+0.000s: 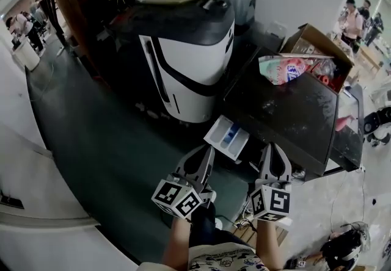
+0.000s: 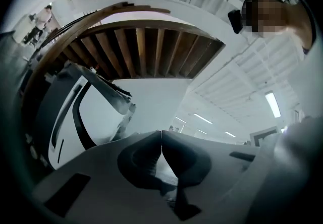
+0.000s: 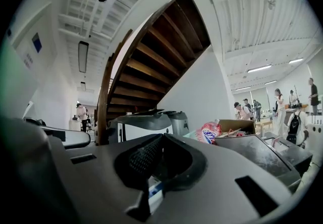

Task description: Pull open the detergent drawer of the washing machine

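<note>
- Soap drawer point(image 1: 227, 135) pulled out from washer point(image 1: 299, 111) front, blue part inside.
- L gripper point(image 1: 209, 150) closed, nothing in it.
- R gripper point(image 1: 273, 148) closed, empty; both near it.

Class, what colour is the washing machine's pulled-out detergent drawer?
The detergent drawer is white with a blue insert, clearest in the head view.

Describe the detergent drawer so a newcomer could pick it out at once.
Find the dark, glossy-topped washing machine on the right of the head view. At its near left corner, a small white plastic detergent drawer juts out, pulled open. It is the only pale tray there, with a blue insert inside, unlike the big white-and-black rounded appliance further left.
</note>
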`<act>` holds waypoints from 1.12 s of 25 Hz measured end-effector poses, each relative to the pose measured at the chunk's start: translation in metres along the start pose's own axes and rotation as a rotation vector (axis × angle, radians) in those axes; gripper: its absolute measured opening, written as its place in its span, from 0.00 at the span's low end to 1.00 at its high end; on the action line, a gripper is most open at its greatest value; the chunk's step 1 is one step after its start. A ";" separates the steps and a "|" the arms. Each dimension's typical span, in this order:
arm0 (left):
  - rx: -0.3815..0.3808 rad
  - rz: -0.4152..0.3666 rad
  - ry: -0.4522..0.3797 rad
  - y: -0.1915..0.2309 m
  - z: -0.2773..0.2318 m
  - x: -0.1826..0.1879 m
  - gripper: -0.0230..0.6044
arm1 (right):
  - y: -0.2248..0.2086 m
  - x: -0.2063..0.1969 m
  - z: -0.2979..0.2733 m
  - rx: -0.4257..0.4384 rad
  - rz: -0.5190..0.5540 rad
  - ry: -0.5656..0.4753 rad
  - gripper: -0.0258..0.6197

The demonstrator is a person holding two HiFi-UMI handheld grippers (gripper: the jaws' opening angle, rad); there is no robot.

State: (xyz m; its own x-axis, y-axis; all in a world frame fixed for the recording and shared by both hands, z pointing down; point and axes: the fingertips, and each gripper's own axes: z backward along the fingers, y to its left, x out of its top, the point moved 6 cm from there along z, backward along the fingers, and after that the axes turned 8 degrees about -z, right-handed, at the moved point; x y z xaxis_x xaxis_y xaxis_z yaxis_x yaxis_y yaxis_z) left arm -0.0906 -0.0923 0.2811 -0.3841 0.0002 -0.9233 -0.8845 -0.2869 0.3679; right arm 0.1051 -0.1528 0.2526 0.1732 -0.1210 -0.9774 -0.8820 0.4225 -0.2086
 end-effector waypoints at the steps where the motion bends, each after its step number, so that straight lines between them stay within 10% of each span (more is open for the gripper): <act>1: 0.017 -0.011 0.001 -0.006 0.001 0.008 0.06 | 0.001 0.007 0.003 0.001 0.000 -0.003 0.06; 28: 0.292 -0.513 -0.059 -0.092 0.022 0.115 0.06 | 0.008 0.092 0.050 0.108 0.033 -0.096 0.06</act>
State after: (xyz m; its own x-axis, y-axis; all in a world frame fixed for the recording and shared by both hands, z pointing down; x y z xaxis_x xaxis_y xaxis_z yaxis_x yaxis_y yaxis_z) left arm -0.0592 -0.0447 0.1432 0.1051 0.1250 -0.9866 -0.9941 0.0394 -0.1009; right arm 0.1361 -0.1158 0.1593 0.1900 -0.0214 -0.9815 -0.8364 0.5200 -0.1733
